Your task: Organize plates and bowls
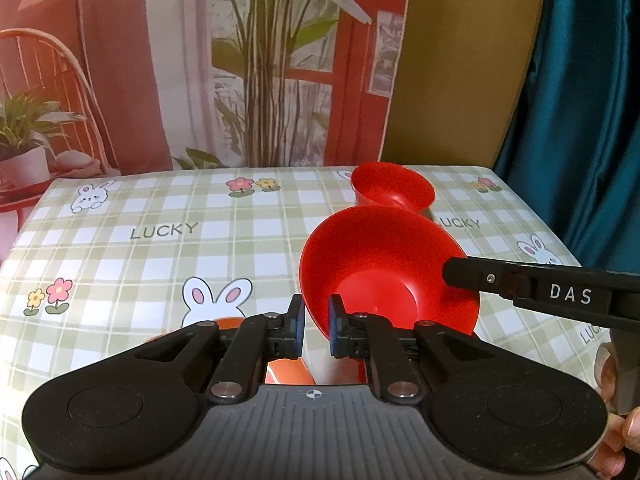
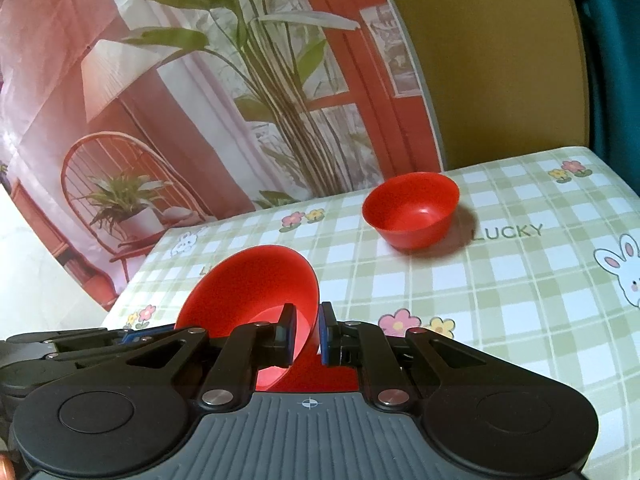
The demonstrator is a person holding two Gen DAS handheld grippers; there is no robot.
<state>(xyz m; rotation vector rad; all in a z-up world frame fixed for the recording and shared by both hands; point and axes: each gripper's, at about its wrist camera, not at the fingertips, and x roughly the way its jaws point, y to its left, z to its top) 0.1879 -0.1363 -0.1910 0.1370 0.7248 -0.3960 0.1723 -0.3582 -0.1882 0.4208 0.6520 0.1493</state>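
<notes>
You're holding one red bowl [image 1: 384, 268] w/ both claws at once. Your left claw [image 1: 316, 322] is clamped tight on the bowl's near rim, the wall pinched btwn the two blue pads, one pad inside the bowl and one outside. Your right claw [image 2: 306, 330] is closed the same way on the opposite rim: in the left wrist view its black finger [image 1: 480, 278] marked DAS is reaching in from the right and sitting on the bowl's right edge. In the right wrist view the bowl [image 2: 256, 292] is tilting, its opening facing left and away from you, just ahead-left of the right claw, and the left claw's fingers [image 2: 132, 336] are showing at its lower left edge.

The bowl is tipped up, not lying flat; can't tell whether any part is touching the tabletop [image 1: 160, 264], which is covered in a green check cloth w/ bunnies, flowers and LUCKY print.

A second red bowl [image 2: 412, 210] is standing upright on the tabletop, ahead and to the right of the right claw, well apart from the held one. From the left claw it's [image 1: 394, 188] straight beyond the held bowl, partly hidden behind its far rim.

Part of your hand [image 1: 616, 436] is showing at the lower right edge, left wrist view
</notes>
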